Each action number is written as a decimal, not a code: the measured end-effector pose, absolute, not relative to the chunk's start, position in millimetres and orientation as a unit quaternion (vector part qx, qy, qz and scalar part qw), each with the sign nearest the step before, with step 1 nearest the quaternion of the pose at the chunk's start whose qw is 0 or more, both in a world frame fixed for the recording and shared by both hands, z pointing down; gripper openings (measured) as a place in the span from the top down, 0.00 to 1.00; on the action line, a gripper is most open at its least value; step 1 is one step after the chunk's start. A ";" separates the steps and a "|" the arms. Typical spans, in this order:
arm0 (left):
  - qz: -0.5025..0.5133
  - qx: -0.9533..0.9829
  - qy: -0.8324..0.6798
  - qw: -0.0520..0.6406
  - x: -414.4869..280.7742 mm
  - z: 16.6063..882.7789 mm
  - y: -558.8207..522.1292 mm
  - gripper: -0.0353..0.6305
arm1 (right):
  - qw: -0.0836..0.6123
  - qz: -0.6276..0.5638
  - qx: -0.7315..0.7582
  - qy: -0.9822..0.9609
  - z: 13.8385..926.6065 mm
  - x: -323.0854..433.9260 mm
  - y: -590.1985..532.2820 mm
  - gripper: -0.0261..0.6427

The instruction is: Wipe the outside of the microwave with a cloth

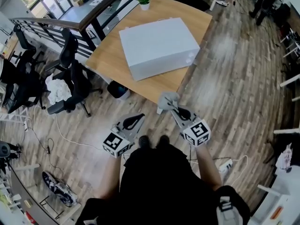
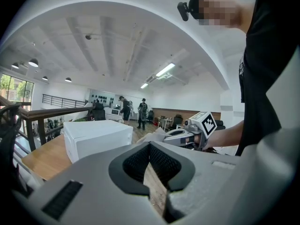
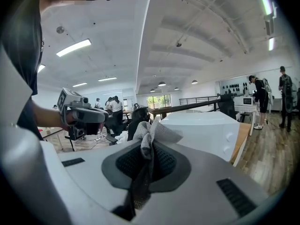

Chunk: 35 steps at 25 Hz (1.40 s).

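— Where's the microwave?

— Upper middle of the head view, on the wooden table (image 1: pixel 112 55). The microwave (image 1: pixel 158 47) is a plain white box, lying at a slant to the table's edges, with two small knobs (image 1: pixel 189 58) on the face at its right end.

— And the person's grippers?

— Both are low in the frame, over the plank floor (image 1: pixel 225 83) and short of the table's near edge. Neither touches the microwave. The right gripper (image 1: pixel 174 109) is right of centre and points up towards the table. The left gripper (image 1: pixel 138 118) is just left of it, jaw tips together with nothing between them.

— Who has the cloth?

— The right one. Its jaws are clamped on the cloth (image 1: pixel 167 100), which sticks out past the tips near the table's edge, well apart from the microwave. In the right gripper view the cloth (image 3: pixel 149 135) is grey with a mesh weave, bunched into a crumpled tuft.

— Anything else on the table?

— A small potted plant (image 1: pixel 144 1) at the far edge, top of the frame.
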<state>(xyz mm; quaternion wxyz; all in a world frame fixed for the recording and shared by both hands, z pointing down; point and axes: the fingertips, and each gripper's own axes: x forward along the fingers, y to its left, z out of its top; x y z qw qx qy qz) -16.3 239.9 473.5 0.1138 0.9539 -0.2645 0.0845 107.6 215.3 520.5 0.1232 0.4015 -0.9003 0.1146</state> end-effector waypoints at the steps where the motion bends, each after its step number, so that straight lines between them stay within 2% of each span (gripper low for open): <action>1: 0.086 0.952 -0.269 0.116 -14.3 471.5 239.4 0.94 | 0.119 0.104 0.395 -0.905 518.4 109.1 211.8 0.93; 22: 0.088 0.933 -0.330 0.112 23.4 480.2 229.0 0.94 | 0.127 0.116 0.339 -0.925 528.8 131.4 189.0 0.93; 35: 0.078 0.936 -0.322 0.115 -8.1 490.6 171.6 0.94 | 0.125 0.117 0.366 -0.915 543.1 103.5 132.1 0.93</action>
